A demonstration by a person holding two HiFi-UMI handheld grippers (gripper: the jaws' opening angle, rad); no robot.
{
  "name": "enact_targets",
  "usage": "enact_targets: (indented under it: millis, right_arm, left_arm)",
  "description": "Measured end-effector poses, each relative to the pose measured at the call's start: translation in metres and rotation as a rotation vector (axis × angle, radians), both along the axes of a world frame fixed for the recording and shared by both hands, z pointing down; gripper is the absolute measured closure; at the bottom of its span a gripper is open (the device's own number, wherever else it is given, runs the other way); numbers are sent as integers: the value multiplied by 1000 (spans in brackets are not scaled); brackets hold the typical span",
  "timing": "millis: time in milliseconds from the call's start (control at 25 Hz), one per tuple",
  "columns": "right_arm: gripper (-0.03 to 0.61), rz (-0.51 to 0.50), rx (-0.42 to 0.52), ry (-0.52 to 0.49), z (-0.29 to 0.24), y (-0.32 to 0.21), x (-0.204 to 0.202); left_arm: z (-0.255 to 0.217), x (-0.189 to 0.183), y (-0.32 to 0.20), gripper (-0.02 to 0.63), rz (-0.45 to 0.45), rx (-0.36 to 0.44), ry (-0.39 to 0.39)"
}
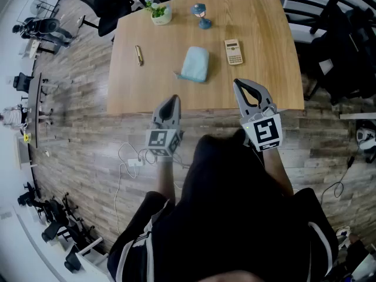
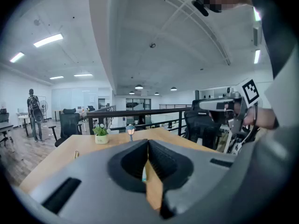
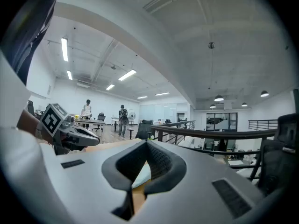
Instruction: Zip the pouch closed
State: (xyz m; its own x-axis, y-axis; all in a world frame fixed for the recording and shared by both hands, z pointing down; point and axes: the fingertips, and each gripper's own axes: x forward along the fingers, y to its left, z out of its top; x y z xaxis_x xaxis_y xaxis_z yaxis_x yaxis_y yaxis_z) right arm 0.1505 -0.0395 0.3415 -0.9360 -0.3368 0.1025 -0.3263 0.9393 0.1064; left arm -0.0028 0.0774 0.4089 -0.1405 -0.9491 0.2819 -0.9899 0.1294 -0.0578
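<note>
The left gripper (image 1: 175, 98) has its two grey jaws closed tip to tip. Its own view shows their ribbed dark pads meeting in a point, with nothing clamped between them. The right gripper (image 1: 237, 81) is the same: its jaws are drawn fully together and grip nothing. Each gripper is a smooth matte-grey wedge with a cube of black-and-white square markers at its back end.

Both tips reach just over the near edge of a pale wooden table (image 1: 264, 34) with a fine straight grain. The pouch (image 1: 195, 64) lies flat on the table beyond the two tips and between them, apart from both. It is a soft, light blue, rounded rectangle, with a small tab sticking out at the corner nearest the left gripper.

A beige calculator (image 1: 234, 51) lies just beyond the right gripper's tip, beside the pouch. A slim brass-coloured stick (image 1: 139, 55) lies farther out to the left gripper's outer side. At the far edge stand a small white pot with a green plant (image 1: 160, 13) and a little blue lamp-shaped figure (image 1: 201, 15).

Black office chairs (image 1: 106, 2) ring the table. A white cable with a plug block (image 1: 135, 162) lies on the grey plank floor behind the left gripper.
</note>
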Motion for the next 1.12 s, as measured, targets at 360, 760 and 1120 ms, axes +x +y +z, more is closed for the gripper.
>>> enact_targets:
  millis: [360,760,1120]
  right_arm:
    - [566,-13,-130,-98,3,-6,3]
    - [566,27,-211,-8,46,-9,1]
    - [566,146,-241,111,68,-36,2]
  left_arm:
    - [0,-7,4,611,-36,-11,3]
    - [35,-27,14,611,36,-328,-3]
    - [151,-118,-43,611,246,-712,-47]
